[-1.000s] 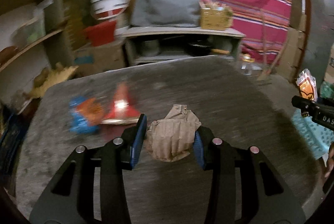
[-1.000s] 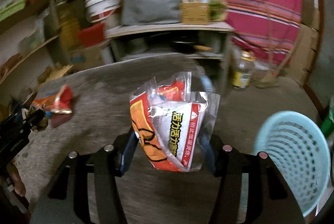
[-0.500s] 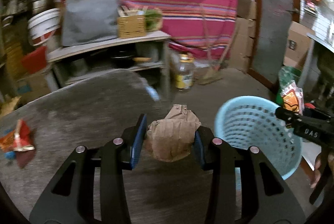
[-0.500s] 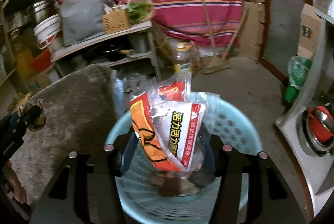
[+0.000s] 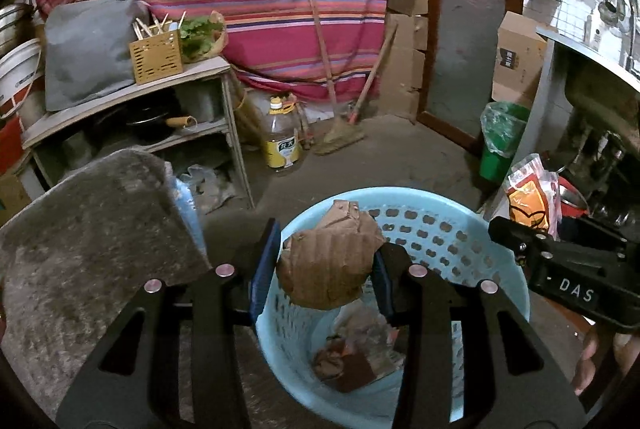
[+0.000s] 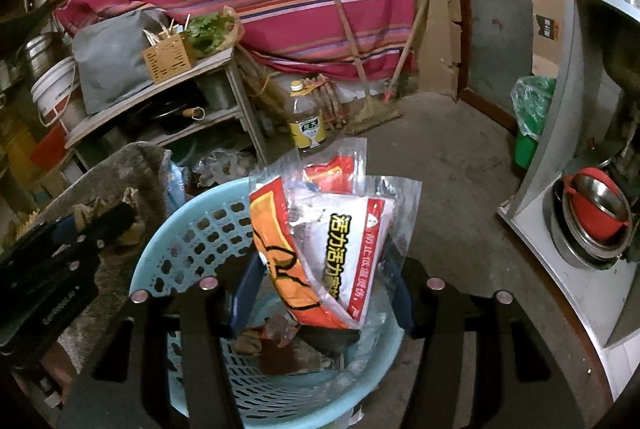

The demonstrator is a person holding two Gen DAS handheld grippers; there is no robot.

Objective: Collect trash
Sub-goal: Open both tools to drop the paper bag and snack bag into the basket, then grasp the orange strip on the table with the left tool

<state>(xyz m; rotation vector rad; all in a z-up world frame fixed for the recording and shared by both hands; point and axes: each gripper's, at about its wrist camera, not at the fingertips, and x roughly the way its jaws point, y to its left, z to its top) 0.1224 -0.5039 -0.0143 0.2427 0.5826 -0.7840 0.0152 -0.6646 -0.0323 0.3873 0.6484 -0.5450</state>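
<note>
My left gripper [image 5: 322, 271] is shut on a crumpled brown paper bag [image 5: 328, 265] and holds it over the light blue plastic basket [image 5: 436, 225]. My right gripper [image 6: 320, 289] is shut on an orange, white and clear plastic wrapper [image 6: 320, 249] and holds it above the same basket [image 6: 188, 229]. Several pieces of trash [image 5: 352, 353] lie at the basket's bottom. The right gripper with its wrapper [image 5: 528, 197] shows at the right of the left wrist view. The left gripper [image 6: 80, 229] shows at the left of the right wrist view.
The grey table [image 5: 80, 241] is to the left of the basket. Behind stand a shelf unit [image 5: 160, 101], a yellow-labelled bottle [image 5: 282, 141], brooms [image 5: 340, 109] and a striped cloth. A green bin [image 5: 500, 145] and a metal counter [image 6: 580, 189] stand on the right.
Both grippers swung right from the table to the basket, carrying the paper bag and the wrapper. The left gripper now hangs over the basket too. The red and blue wrappers on the table left view.
</note>
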